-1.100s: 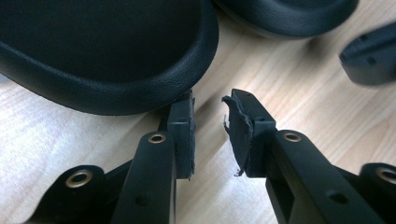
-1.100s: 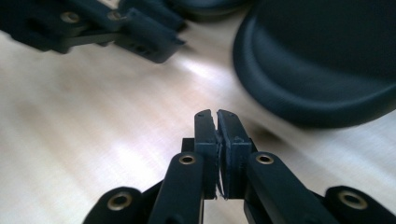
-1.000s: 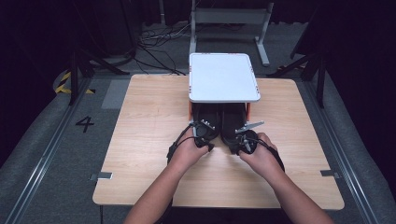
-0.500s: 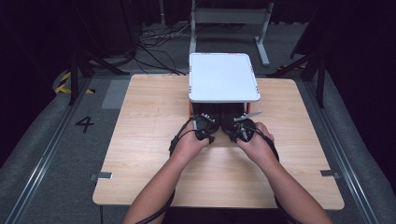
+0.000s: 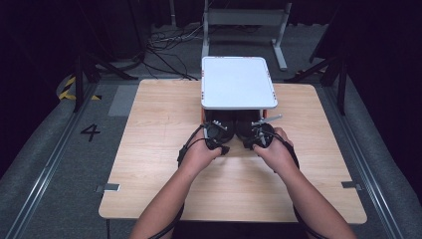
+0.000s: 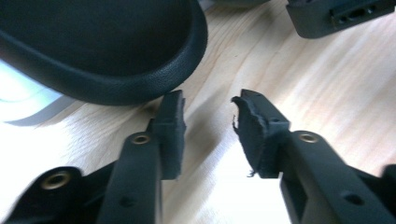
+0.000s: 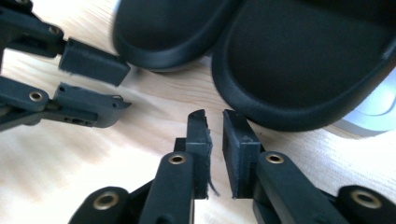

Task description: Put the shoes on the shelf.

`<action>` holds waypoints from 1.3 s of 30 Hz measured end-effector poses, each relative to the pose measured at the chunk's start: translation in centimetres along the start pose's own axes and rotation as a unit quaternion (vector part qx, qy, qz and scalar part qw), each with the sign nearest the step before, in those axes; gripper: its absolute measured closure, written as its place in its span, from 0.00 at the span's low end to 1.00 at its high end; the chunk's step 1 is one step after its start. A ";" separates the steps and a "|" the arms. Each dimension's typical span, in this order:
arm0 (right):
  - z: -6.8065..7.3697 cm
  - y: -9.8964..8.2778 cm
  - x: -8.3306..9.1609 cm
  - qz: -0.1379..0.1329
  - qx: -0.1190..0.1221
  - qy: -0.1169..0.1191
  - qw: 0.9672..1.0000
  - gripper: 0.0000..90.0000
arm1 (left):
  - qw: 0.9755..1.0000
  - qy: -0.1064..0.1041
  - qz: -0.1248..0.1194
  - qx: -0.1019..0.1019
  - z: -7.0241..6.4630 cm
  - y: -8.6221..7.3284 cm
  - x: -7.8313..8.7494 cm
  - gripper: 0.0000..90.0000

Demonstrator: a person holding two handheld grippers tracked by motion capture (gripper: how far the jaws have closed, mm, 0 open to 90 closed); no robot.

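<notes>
While both hands were held at the near edge of a white-topped stand (image 5: 239,82), a pair of black shoes (image 5: 234,127) was seen lying side by side on the wooden counter (image 5: 149,129), partly tucked under that stand at the counter's 12 o'clock side. From the left gripper view, the left claw (image 6: 208,109) was seen with its jaws apart and nothing between them; the rounded end of the left shoe (image 6: 107,51) lay just beyond the tips, toward 11 o'clock, near but not gripped. From the right gripper view, the right claw (image 7: 215,126) was seen with its jaws nearly together, a narrow slit left between the pads and nothing clamped; the right shoe (image 7: 308,65) lay just beyond it toward 1 o'clock, with the other shoe's end at 11 o'clock. Whether either pad touched rubber could not be told.

It was judged that the work was at an early stage: the claws had been brought up to the shoes, but no shoe had been grasped. Gripping each shoe and drawing it out from under the stand was judged to be left.
</notes>
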State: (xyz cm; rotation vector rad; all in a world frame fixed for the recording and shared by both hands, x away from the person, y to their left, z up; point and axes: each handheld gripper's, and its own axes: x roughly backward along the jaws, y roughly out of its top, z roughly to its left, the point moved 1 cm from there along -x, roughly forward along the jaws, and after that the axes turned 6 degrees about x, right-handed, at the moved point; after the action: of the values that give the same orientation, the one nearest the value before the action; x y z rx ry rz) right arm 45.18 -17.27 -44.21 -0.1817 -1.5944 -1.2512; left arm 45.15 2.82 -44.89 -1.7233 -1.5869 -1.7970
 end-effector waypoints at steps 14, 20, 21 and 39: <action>-1.1 -1.8 7.6 -0.111 0.020 0.004 0.994 0.47 | 0.997 0.030 -0.066 -0.038 -1.4 -3.2 7.8 0.32; -3.0 -2.6 9.8 -0.131 0.005 0.001 0.991 0.42 | 0.995 0.046 -0.087 -0.019 -0.3 -4.6 10.5 0.28; -3.0 -2.6 9.8 -0.131 0.005 0.001 0.991 0.42 | 0.995 0.046 -0.087 -0.019 -0.3 -4.6 10.5 0.28; -11.3 -7.2 12.9 -0.096 0.056 -0.044 0.993 0.43 | 0.991 0.104 -0.087 0.010 8.9 -8.3 13.2 0.22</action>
State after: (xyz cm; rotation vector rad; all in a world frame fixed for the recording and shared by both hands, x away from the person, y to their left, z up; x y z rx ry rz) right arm 41.87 -35.05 -39.75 -0.0126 -1.7870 -1.3098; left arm 40.40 19.68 -40.98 -1.3737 -1.7030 -1.9593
